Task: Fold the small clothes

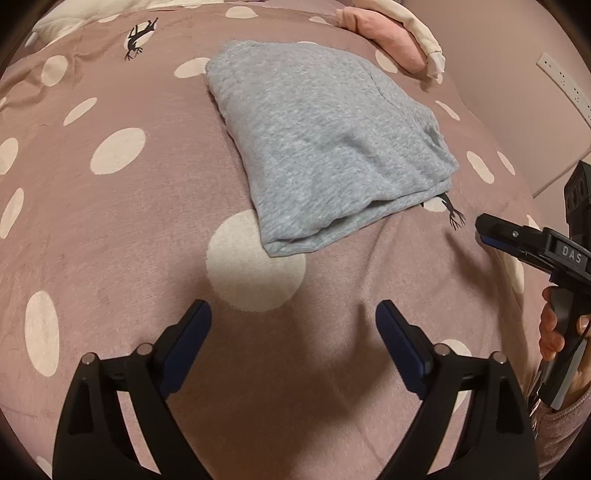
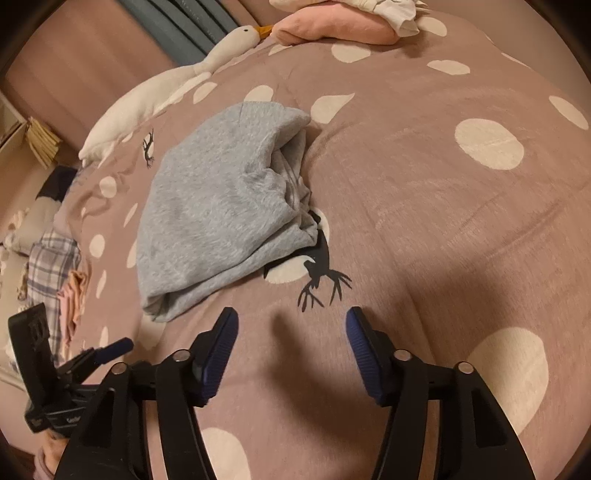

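Looking down through the left wrist view, I see the grey garment [image 1: 325, 147] lying folded into a thick, rough rectangle in the upper middle of the frame, resting on the mauve bedspread [image 1: 110, 229] with its pale dots and small black deer prints. My left gripper [image 1: 293, 314] sits at the bottom centre with its jaws spread wide and nothing between them, hovering over bare bedspread just short of the garment's near corner. My right gripper [image 1: 484, 229] enters from the right edge of that frame; in its own view it [image 2: 291, 321] is likewise released and empty at the bottom centre, with the garment [image 2: 221, 214] up and to the left. From this side the folded layers gape open along the right edge, so I judge the fold is mostly made but loose, and that both tools stand back to check it or to tidy that edge. A pink folded piece [image 2: 332, 26] with a cream one on top lies at the top of the frame, probably the pile of finished items. A white plush goose [image 2: 166, 85] stretches along the upper left, and a plaid cloth [image 2: 51, 258] hangs at the left edge, well apart from the work.
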The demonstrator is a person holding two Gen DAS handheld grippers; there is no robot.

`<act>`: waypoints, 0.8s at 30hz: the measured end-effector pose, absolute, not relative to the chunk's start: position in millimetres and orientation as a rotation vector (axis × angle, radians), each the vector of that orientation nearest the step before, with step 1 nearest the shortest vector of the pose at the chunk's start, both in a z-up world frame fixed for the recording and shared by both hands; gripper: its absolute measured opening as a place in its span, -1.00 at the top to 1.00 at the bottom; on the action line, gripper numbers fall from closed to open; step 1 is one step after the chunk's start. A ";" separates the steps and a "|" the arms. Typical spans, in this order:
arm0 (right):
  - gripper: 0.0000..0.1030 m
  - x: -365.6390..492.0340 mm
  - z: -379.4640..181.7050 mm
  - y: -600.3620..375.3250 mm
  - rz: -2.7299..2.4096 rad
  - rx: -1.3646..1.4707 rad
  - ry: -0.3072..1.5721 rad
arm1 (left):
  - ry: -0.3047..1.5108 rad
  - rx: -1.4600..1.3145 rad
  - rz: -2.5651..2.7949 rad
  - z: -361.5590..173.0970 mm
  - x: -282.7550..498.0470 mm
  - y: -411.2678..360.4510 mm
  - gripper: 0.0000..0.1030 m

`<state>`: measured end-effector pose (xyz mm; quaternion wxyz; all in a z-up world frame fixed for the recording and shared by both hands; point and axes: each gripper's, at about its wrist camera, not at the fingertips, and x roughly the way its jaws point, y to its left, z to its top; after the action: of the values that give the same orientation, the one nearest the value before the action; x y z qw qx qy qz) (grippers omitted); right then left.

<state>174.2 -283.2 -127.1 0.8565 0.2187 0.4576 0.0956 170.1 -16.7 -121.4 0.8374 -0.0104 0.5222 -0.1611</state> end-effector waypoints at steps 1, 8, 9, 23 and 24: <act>-0.35 174.2 -126.7 -283.8 0.201 0.464 0.960 | 1.106 -0.026 -0.338 -121.2 170.1 -16.3 -0.87; -0.54 175.0 -128.5 -288.1 0.223 0.525 0.958 | 1.124 -0.103 -0.350 -120.3 176.7 -14.0 -0.99; -0.54 175.6 -128.9 -289.0 0.225 0.536 0.957 | 1.126 -0.112 -0.349 -120.1 178.1 -13.7 -0.99; -0.58 183.0 -132.9 -297.6 0.238 0.601 0.939 | 1.124 -0.276 -0.372 -117.3 193.9 -1.1 -0.99; -0.58 184.1 -133.8 -298.6 0.240 0.607 0.939 | 1.123 -0.289 -0.371 -117.4 195.4 -0.1 -0.99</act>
<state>184.1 -298.6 -133.8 0.8411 0.2871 0.4441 0.1137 195.4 -0.1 -117.4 0.8202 -0.1359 0.5276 -0.1744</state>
